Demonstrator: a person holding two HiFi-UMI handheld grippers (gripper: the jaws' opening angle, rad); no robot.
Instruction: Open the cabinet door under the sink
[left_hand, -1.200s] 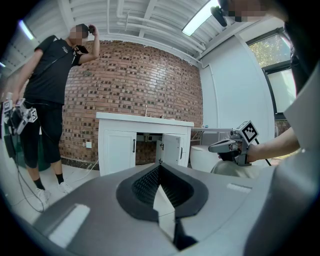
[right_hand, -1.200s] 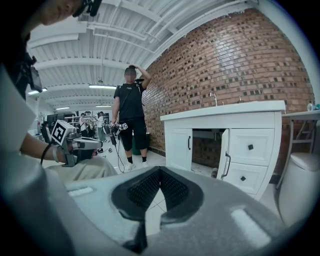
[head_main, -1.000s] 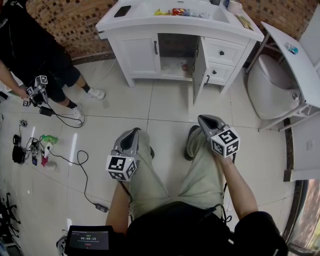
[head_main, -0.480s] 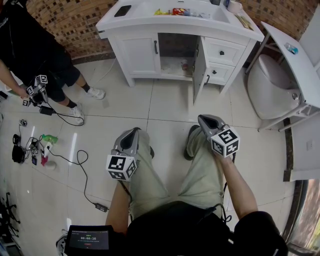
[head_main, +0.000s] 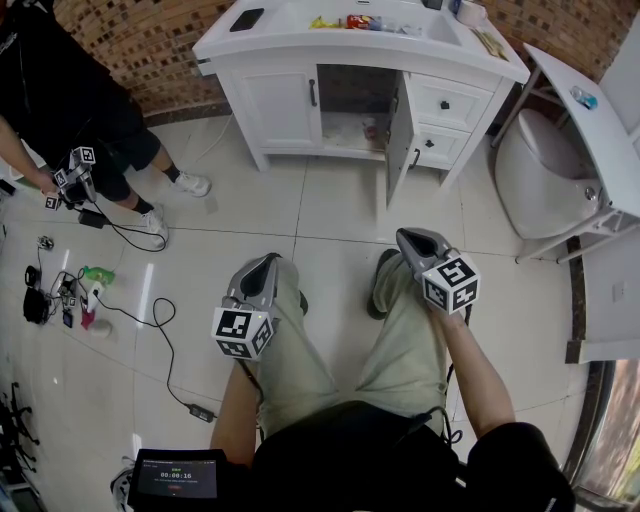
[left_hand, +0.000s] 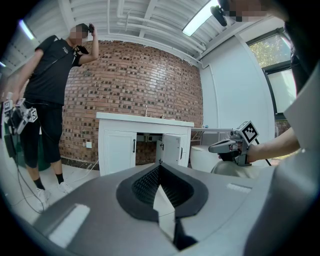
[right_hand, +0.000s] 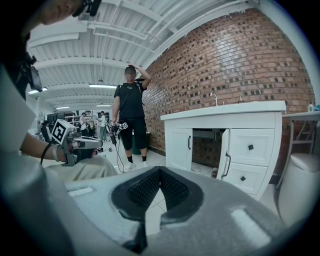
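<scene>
Fingers (left_hand: 142, 186) of left gripper (head_main: 266, 266) pinched together, empty; right gripper (head_main: 408, 240) same. No change vs a sec ago, both parked over knees. Cabinet door (head_main: 399, 135) under sink (head_main: 290, 25) already stands open, well apart from both. Task prob. done.

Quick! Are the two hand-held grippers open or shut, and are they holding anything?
Left hand-held gripper: closed, holding nothing.
Right hand-held gripper: closed, holding nothing.
</scene>
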